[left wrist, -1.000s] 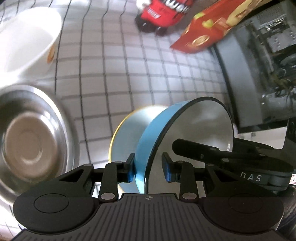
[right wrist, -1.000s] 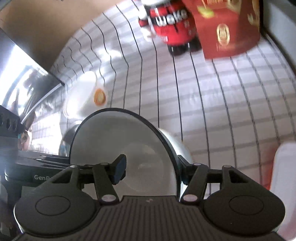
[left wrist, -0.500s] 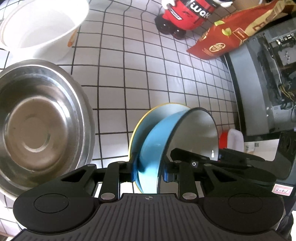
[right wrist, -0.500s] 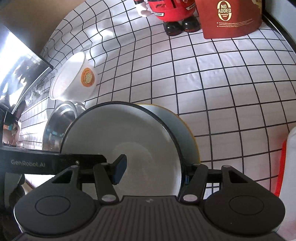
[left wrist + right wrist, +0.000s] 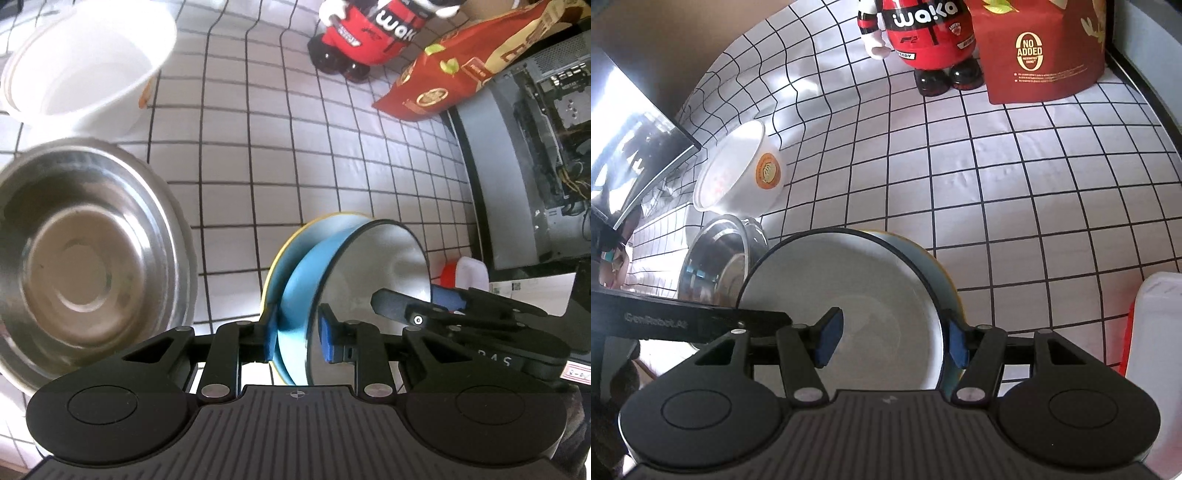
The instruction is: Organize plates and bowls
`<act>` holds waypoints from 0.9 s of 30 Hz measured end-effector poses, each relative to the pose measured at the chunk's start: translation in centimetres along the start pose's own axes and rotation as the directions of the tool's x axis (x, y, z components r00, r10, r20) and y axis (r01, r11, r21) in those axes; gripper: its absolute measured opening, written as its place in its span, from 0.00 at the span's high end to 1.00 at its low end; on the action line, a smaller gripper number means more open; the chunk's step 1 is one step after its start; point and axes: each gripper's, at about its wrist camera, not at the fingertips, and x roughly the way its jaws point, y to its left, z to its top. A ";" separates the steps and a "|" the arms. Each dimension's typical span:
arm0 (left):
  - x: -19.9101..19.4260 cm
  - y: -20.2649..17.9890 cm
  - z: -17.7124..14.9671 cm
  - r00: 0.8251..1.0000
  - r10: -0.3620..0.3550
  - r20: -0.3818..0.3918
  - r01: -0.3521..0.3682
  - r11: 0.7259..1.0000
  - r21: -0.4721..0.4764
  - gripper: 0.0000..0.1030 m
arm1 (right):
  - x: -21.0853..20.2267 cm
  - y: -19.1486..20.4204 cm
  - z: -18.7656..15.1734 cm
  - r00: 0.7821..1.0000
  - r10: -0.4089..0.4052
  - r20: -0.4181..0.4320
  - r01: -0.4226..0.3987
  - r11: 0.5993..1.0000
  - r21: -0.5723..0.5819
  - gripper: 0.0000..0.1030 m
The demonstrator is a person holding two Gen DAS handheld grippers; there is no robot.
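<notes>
Blue enamel bowl [image 5: 317, 273] with white inside looks rigid, slick, chippable; grip its rim. Left gripper [image 5: 297, 341] and right gripper [image 5: 892, 341] each pinch its rim, jaws straddling the wall.

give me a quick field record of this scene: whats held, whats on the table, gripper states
held: blue bowl nested in a yellow-rimmed plate, tilted
left gripper: shut on the bowl wall and plate
right gripper: astride the bowl's opposite rim, grip unclear
steel bowl: on the table, left of the held stack
white bowl: behind the steel bowl
background: red figurine, red snack bag
surface: checked tablecloth
</notes>
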 end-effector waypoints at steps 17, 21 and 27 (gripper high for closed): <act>-5.6 1.8 1.5 0.993 -0.071 0.100 0.070 0.998 0.005 0.79 | -4.5 2.3 3.0 0.988 -0.090 0.126 0.101 0.991 -0.087 0.34; -11.9 5.5 2.9 0.952 -0.008 0.305 0.032 0.997 -0.072 0.79 | -7.6 6.7 6.9 0.968 -0.042 0.246 0.083 0.984 -0.160 0.25; -17.2 11.9 5.9 0.858 0.184 0.479 -0.102 0.976 -0.192 0.78 | -8.0 15.5 11.5 0.903 0.098 0.418 0.050 0.943 -0.330 0.00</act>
